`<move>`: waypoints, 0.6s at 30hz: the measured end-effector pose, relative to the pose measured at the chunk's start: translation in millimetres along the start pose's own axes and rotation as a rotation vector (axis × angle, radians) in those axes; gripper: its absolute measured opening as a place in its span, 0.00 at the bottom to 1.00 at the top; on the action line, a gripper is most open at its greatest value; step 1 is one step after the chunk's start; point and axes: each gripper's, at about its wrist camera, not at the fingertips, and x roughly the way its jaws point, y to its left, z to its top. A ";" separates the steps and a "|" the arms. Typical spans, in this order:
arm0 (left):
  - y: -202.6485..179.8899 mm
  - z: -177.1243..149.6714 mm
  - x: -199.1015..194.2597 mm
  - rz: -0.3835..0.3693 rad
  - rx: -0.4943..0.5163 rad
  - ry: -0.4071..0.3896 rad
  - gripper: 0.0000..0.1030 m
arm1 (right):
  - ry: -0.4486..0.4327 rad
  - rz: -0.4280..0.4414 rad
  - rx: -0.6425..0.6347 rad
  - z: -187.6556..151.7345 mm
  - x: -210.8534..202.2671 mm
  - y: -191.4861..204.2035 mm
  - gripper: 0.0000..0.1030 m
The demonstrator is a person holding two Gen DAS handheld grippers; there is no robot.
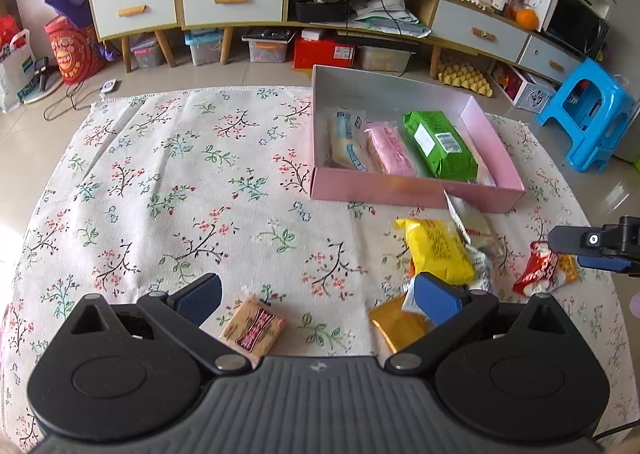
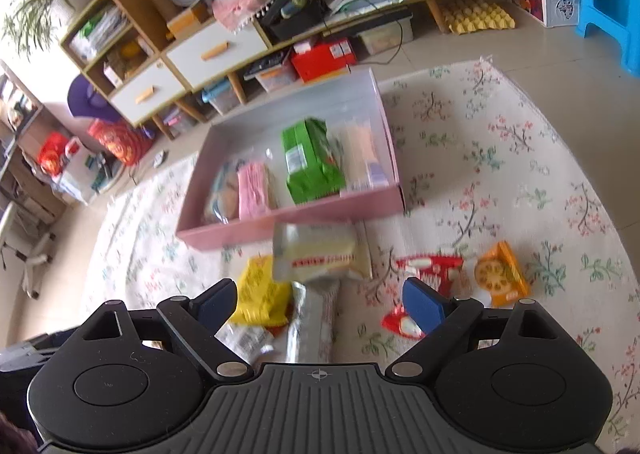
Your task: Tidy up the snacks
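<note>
A pink box (image 1: 400, 195) on the floral cloth holds a white-blue packet (image 1: 346, 138), a pink packet (image 1: 390, 152) and a green packet (image 1: 440, 146). In front of it lie a yellow packet (image 1: 436, 250), a white packet (image 1: 470, 224) leaning on the box wall, and a red packet (image 1: 538, 270). My left gripper (image 1: 316, 290) is open over a brown cracker packet (image 1: 254, 328), with a gold packet (image 1: 396, 324) by its right finger. My right gripper (image 2: 320, 296) is open above a silver packet (image 2: 312, 326), near the yellow packet (image 2: 260, 290), the red packet (image 2: 430, 266) and an orange packet (image 2: 500, 274).
The floral cloth (image 1: 180, 174) lies on a tiled floor. Behind it stands a long cabinet (image 1: 232, 2) with storage boxes under it. A blue stool (image 1: 588, 114) is at the right. Part of my right gripper (image 1: 592, 250) shows at the left wrist view's right edge.
</note>
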 end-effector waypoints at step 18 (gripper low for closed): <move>-8.5 -58.3 8.9 -0.056 0.197 0.173 0.96 | 0.207 -0.012 0.005 -47.5 31.2 11.2 0.89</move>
